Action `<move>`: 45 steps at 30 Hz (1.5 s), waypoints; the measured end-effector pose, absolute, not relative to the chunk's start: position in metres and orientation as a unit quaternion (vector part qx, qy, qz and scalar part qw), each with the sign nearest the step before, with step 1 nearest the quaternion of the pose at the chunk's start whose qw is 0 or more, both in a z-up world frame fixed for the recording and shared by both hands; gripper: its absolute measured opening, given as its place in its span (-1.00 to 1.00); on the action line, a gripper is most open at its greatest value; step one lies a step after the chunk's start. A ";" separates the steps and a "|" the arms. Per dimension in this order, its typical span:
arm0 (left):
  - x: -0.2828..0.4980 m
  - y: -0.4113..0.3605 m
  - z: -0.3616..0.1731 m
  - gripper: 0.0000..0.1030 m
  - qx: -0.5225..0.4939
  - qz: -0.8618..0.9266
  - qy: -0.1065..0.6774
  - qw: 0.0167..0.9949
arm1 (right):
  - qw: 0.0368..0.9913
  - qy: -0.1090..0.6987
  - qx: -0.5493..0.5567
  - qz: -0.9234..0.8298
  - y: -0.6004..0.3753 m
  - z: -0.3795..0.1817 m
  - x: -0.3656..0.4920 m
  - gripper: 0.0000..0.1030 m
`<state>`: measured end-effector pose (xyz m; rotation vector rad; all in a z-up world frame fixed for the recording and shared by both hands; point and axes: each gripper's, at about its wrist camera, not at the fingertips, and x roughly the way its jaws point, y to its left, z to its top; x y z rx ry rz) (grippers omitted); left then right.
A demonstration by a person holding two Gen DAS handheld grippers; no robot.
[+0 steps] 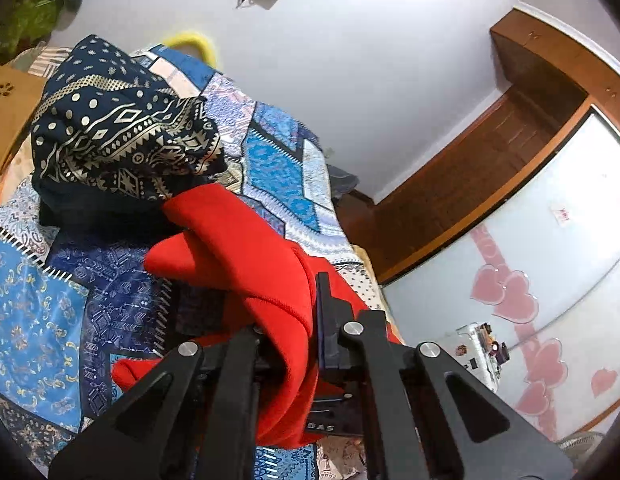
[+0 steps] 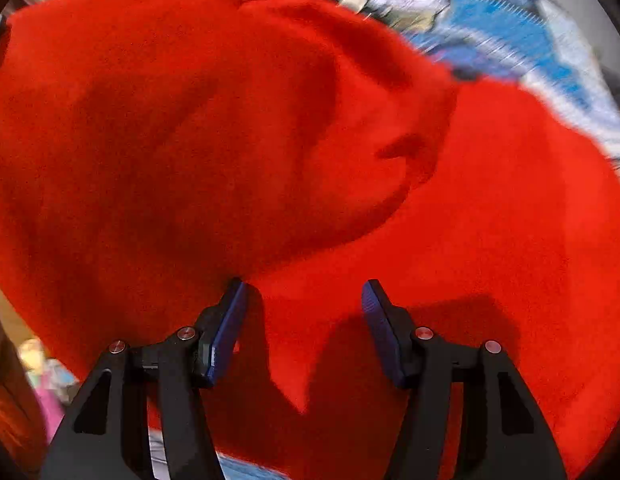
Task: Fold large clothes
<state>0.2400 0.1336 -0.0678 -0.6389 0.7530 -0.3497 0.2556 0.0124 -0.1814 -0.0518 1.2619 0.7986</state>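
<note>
A large red garment lies bunched on a blue patchwork bedspread. My left gripper is shut on a thick fold of the red garment, which runs between the jaws and drapes down over them. In the right wrist view the red garment fills nearly the whole frame, with a raised fold across the middle. My right gripper is open, its blue pads apart, close over the red cloth with nothing between the jaws. The view is motion-blurred.
A dark navy garment with gold print sits heaped on the bed beyond the red one. A yellow object lies at the far edge of the bed. A wooden wardrobe with mirrored doors stands to the right.
</note>
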 end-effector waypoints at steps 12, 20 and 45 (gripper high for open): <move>0.298 0.007 -0.040 -0.93 -0.231 -0.233 0.385 0.863 | 0.835 0.483 0.046 0.260 -0.142 -0.112 0.267 0.08; 0.330 -0.147 -0.116 -0.93 -0.144 -0.293 0.518 0.790 | 0.870 0.464 0.092 0.137 -0.261 -0.096 0.247 0.09; 0.299 0.033 -0.137 0.17 0.037 -0.135 0.497 0.856 | 0.842 0.490 0.166 0.154 -0.160 -0.115 0.224 0.34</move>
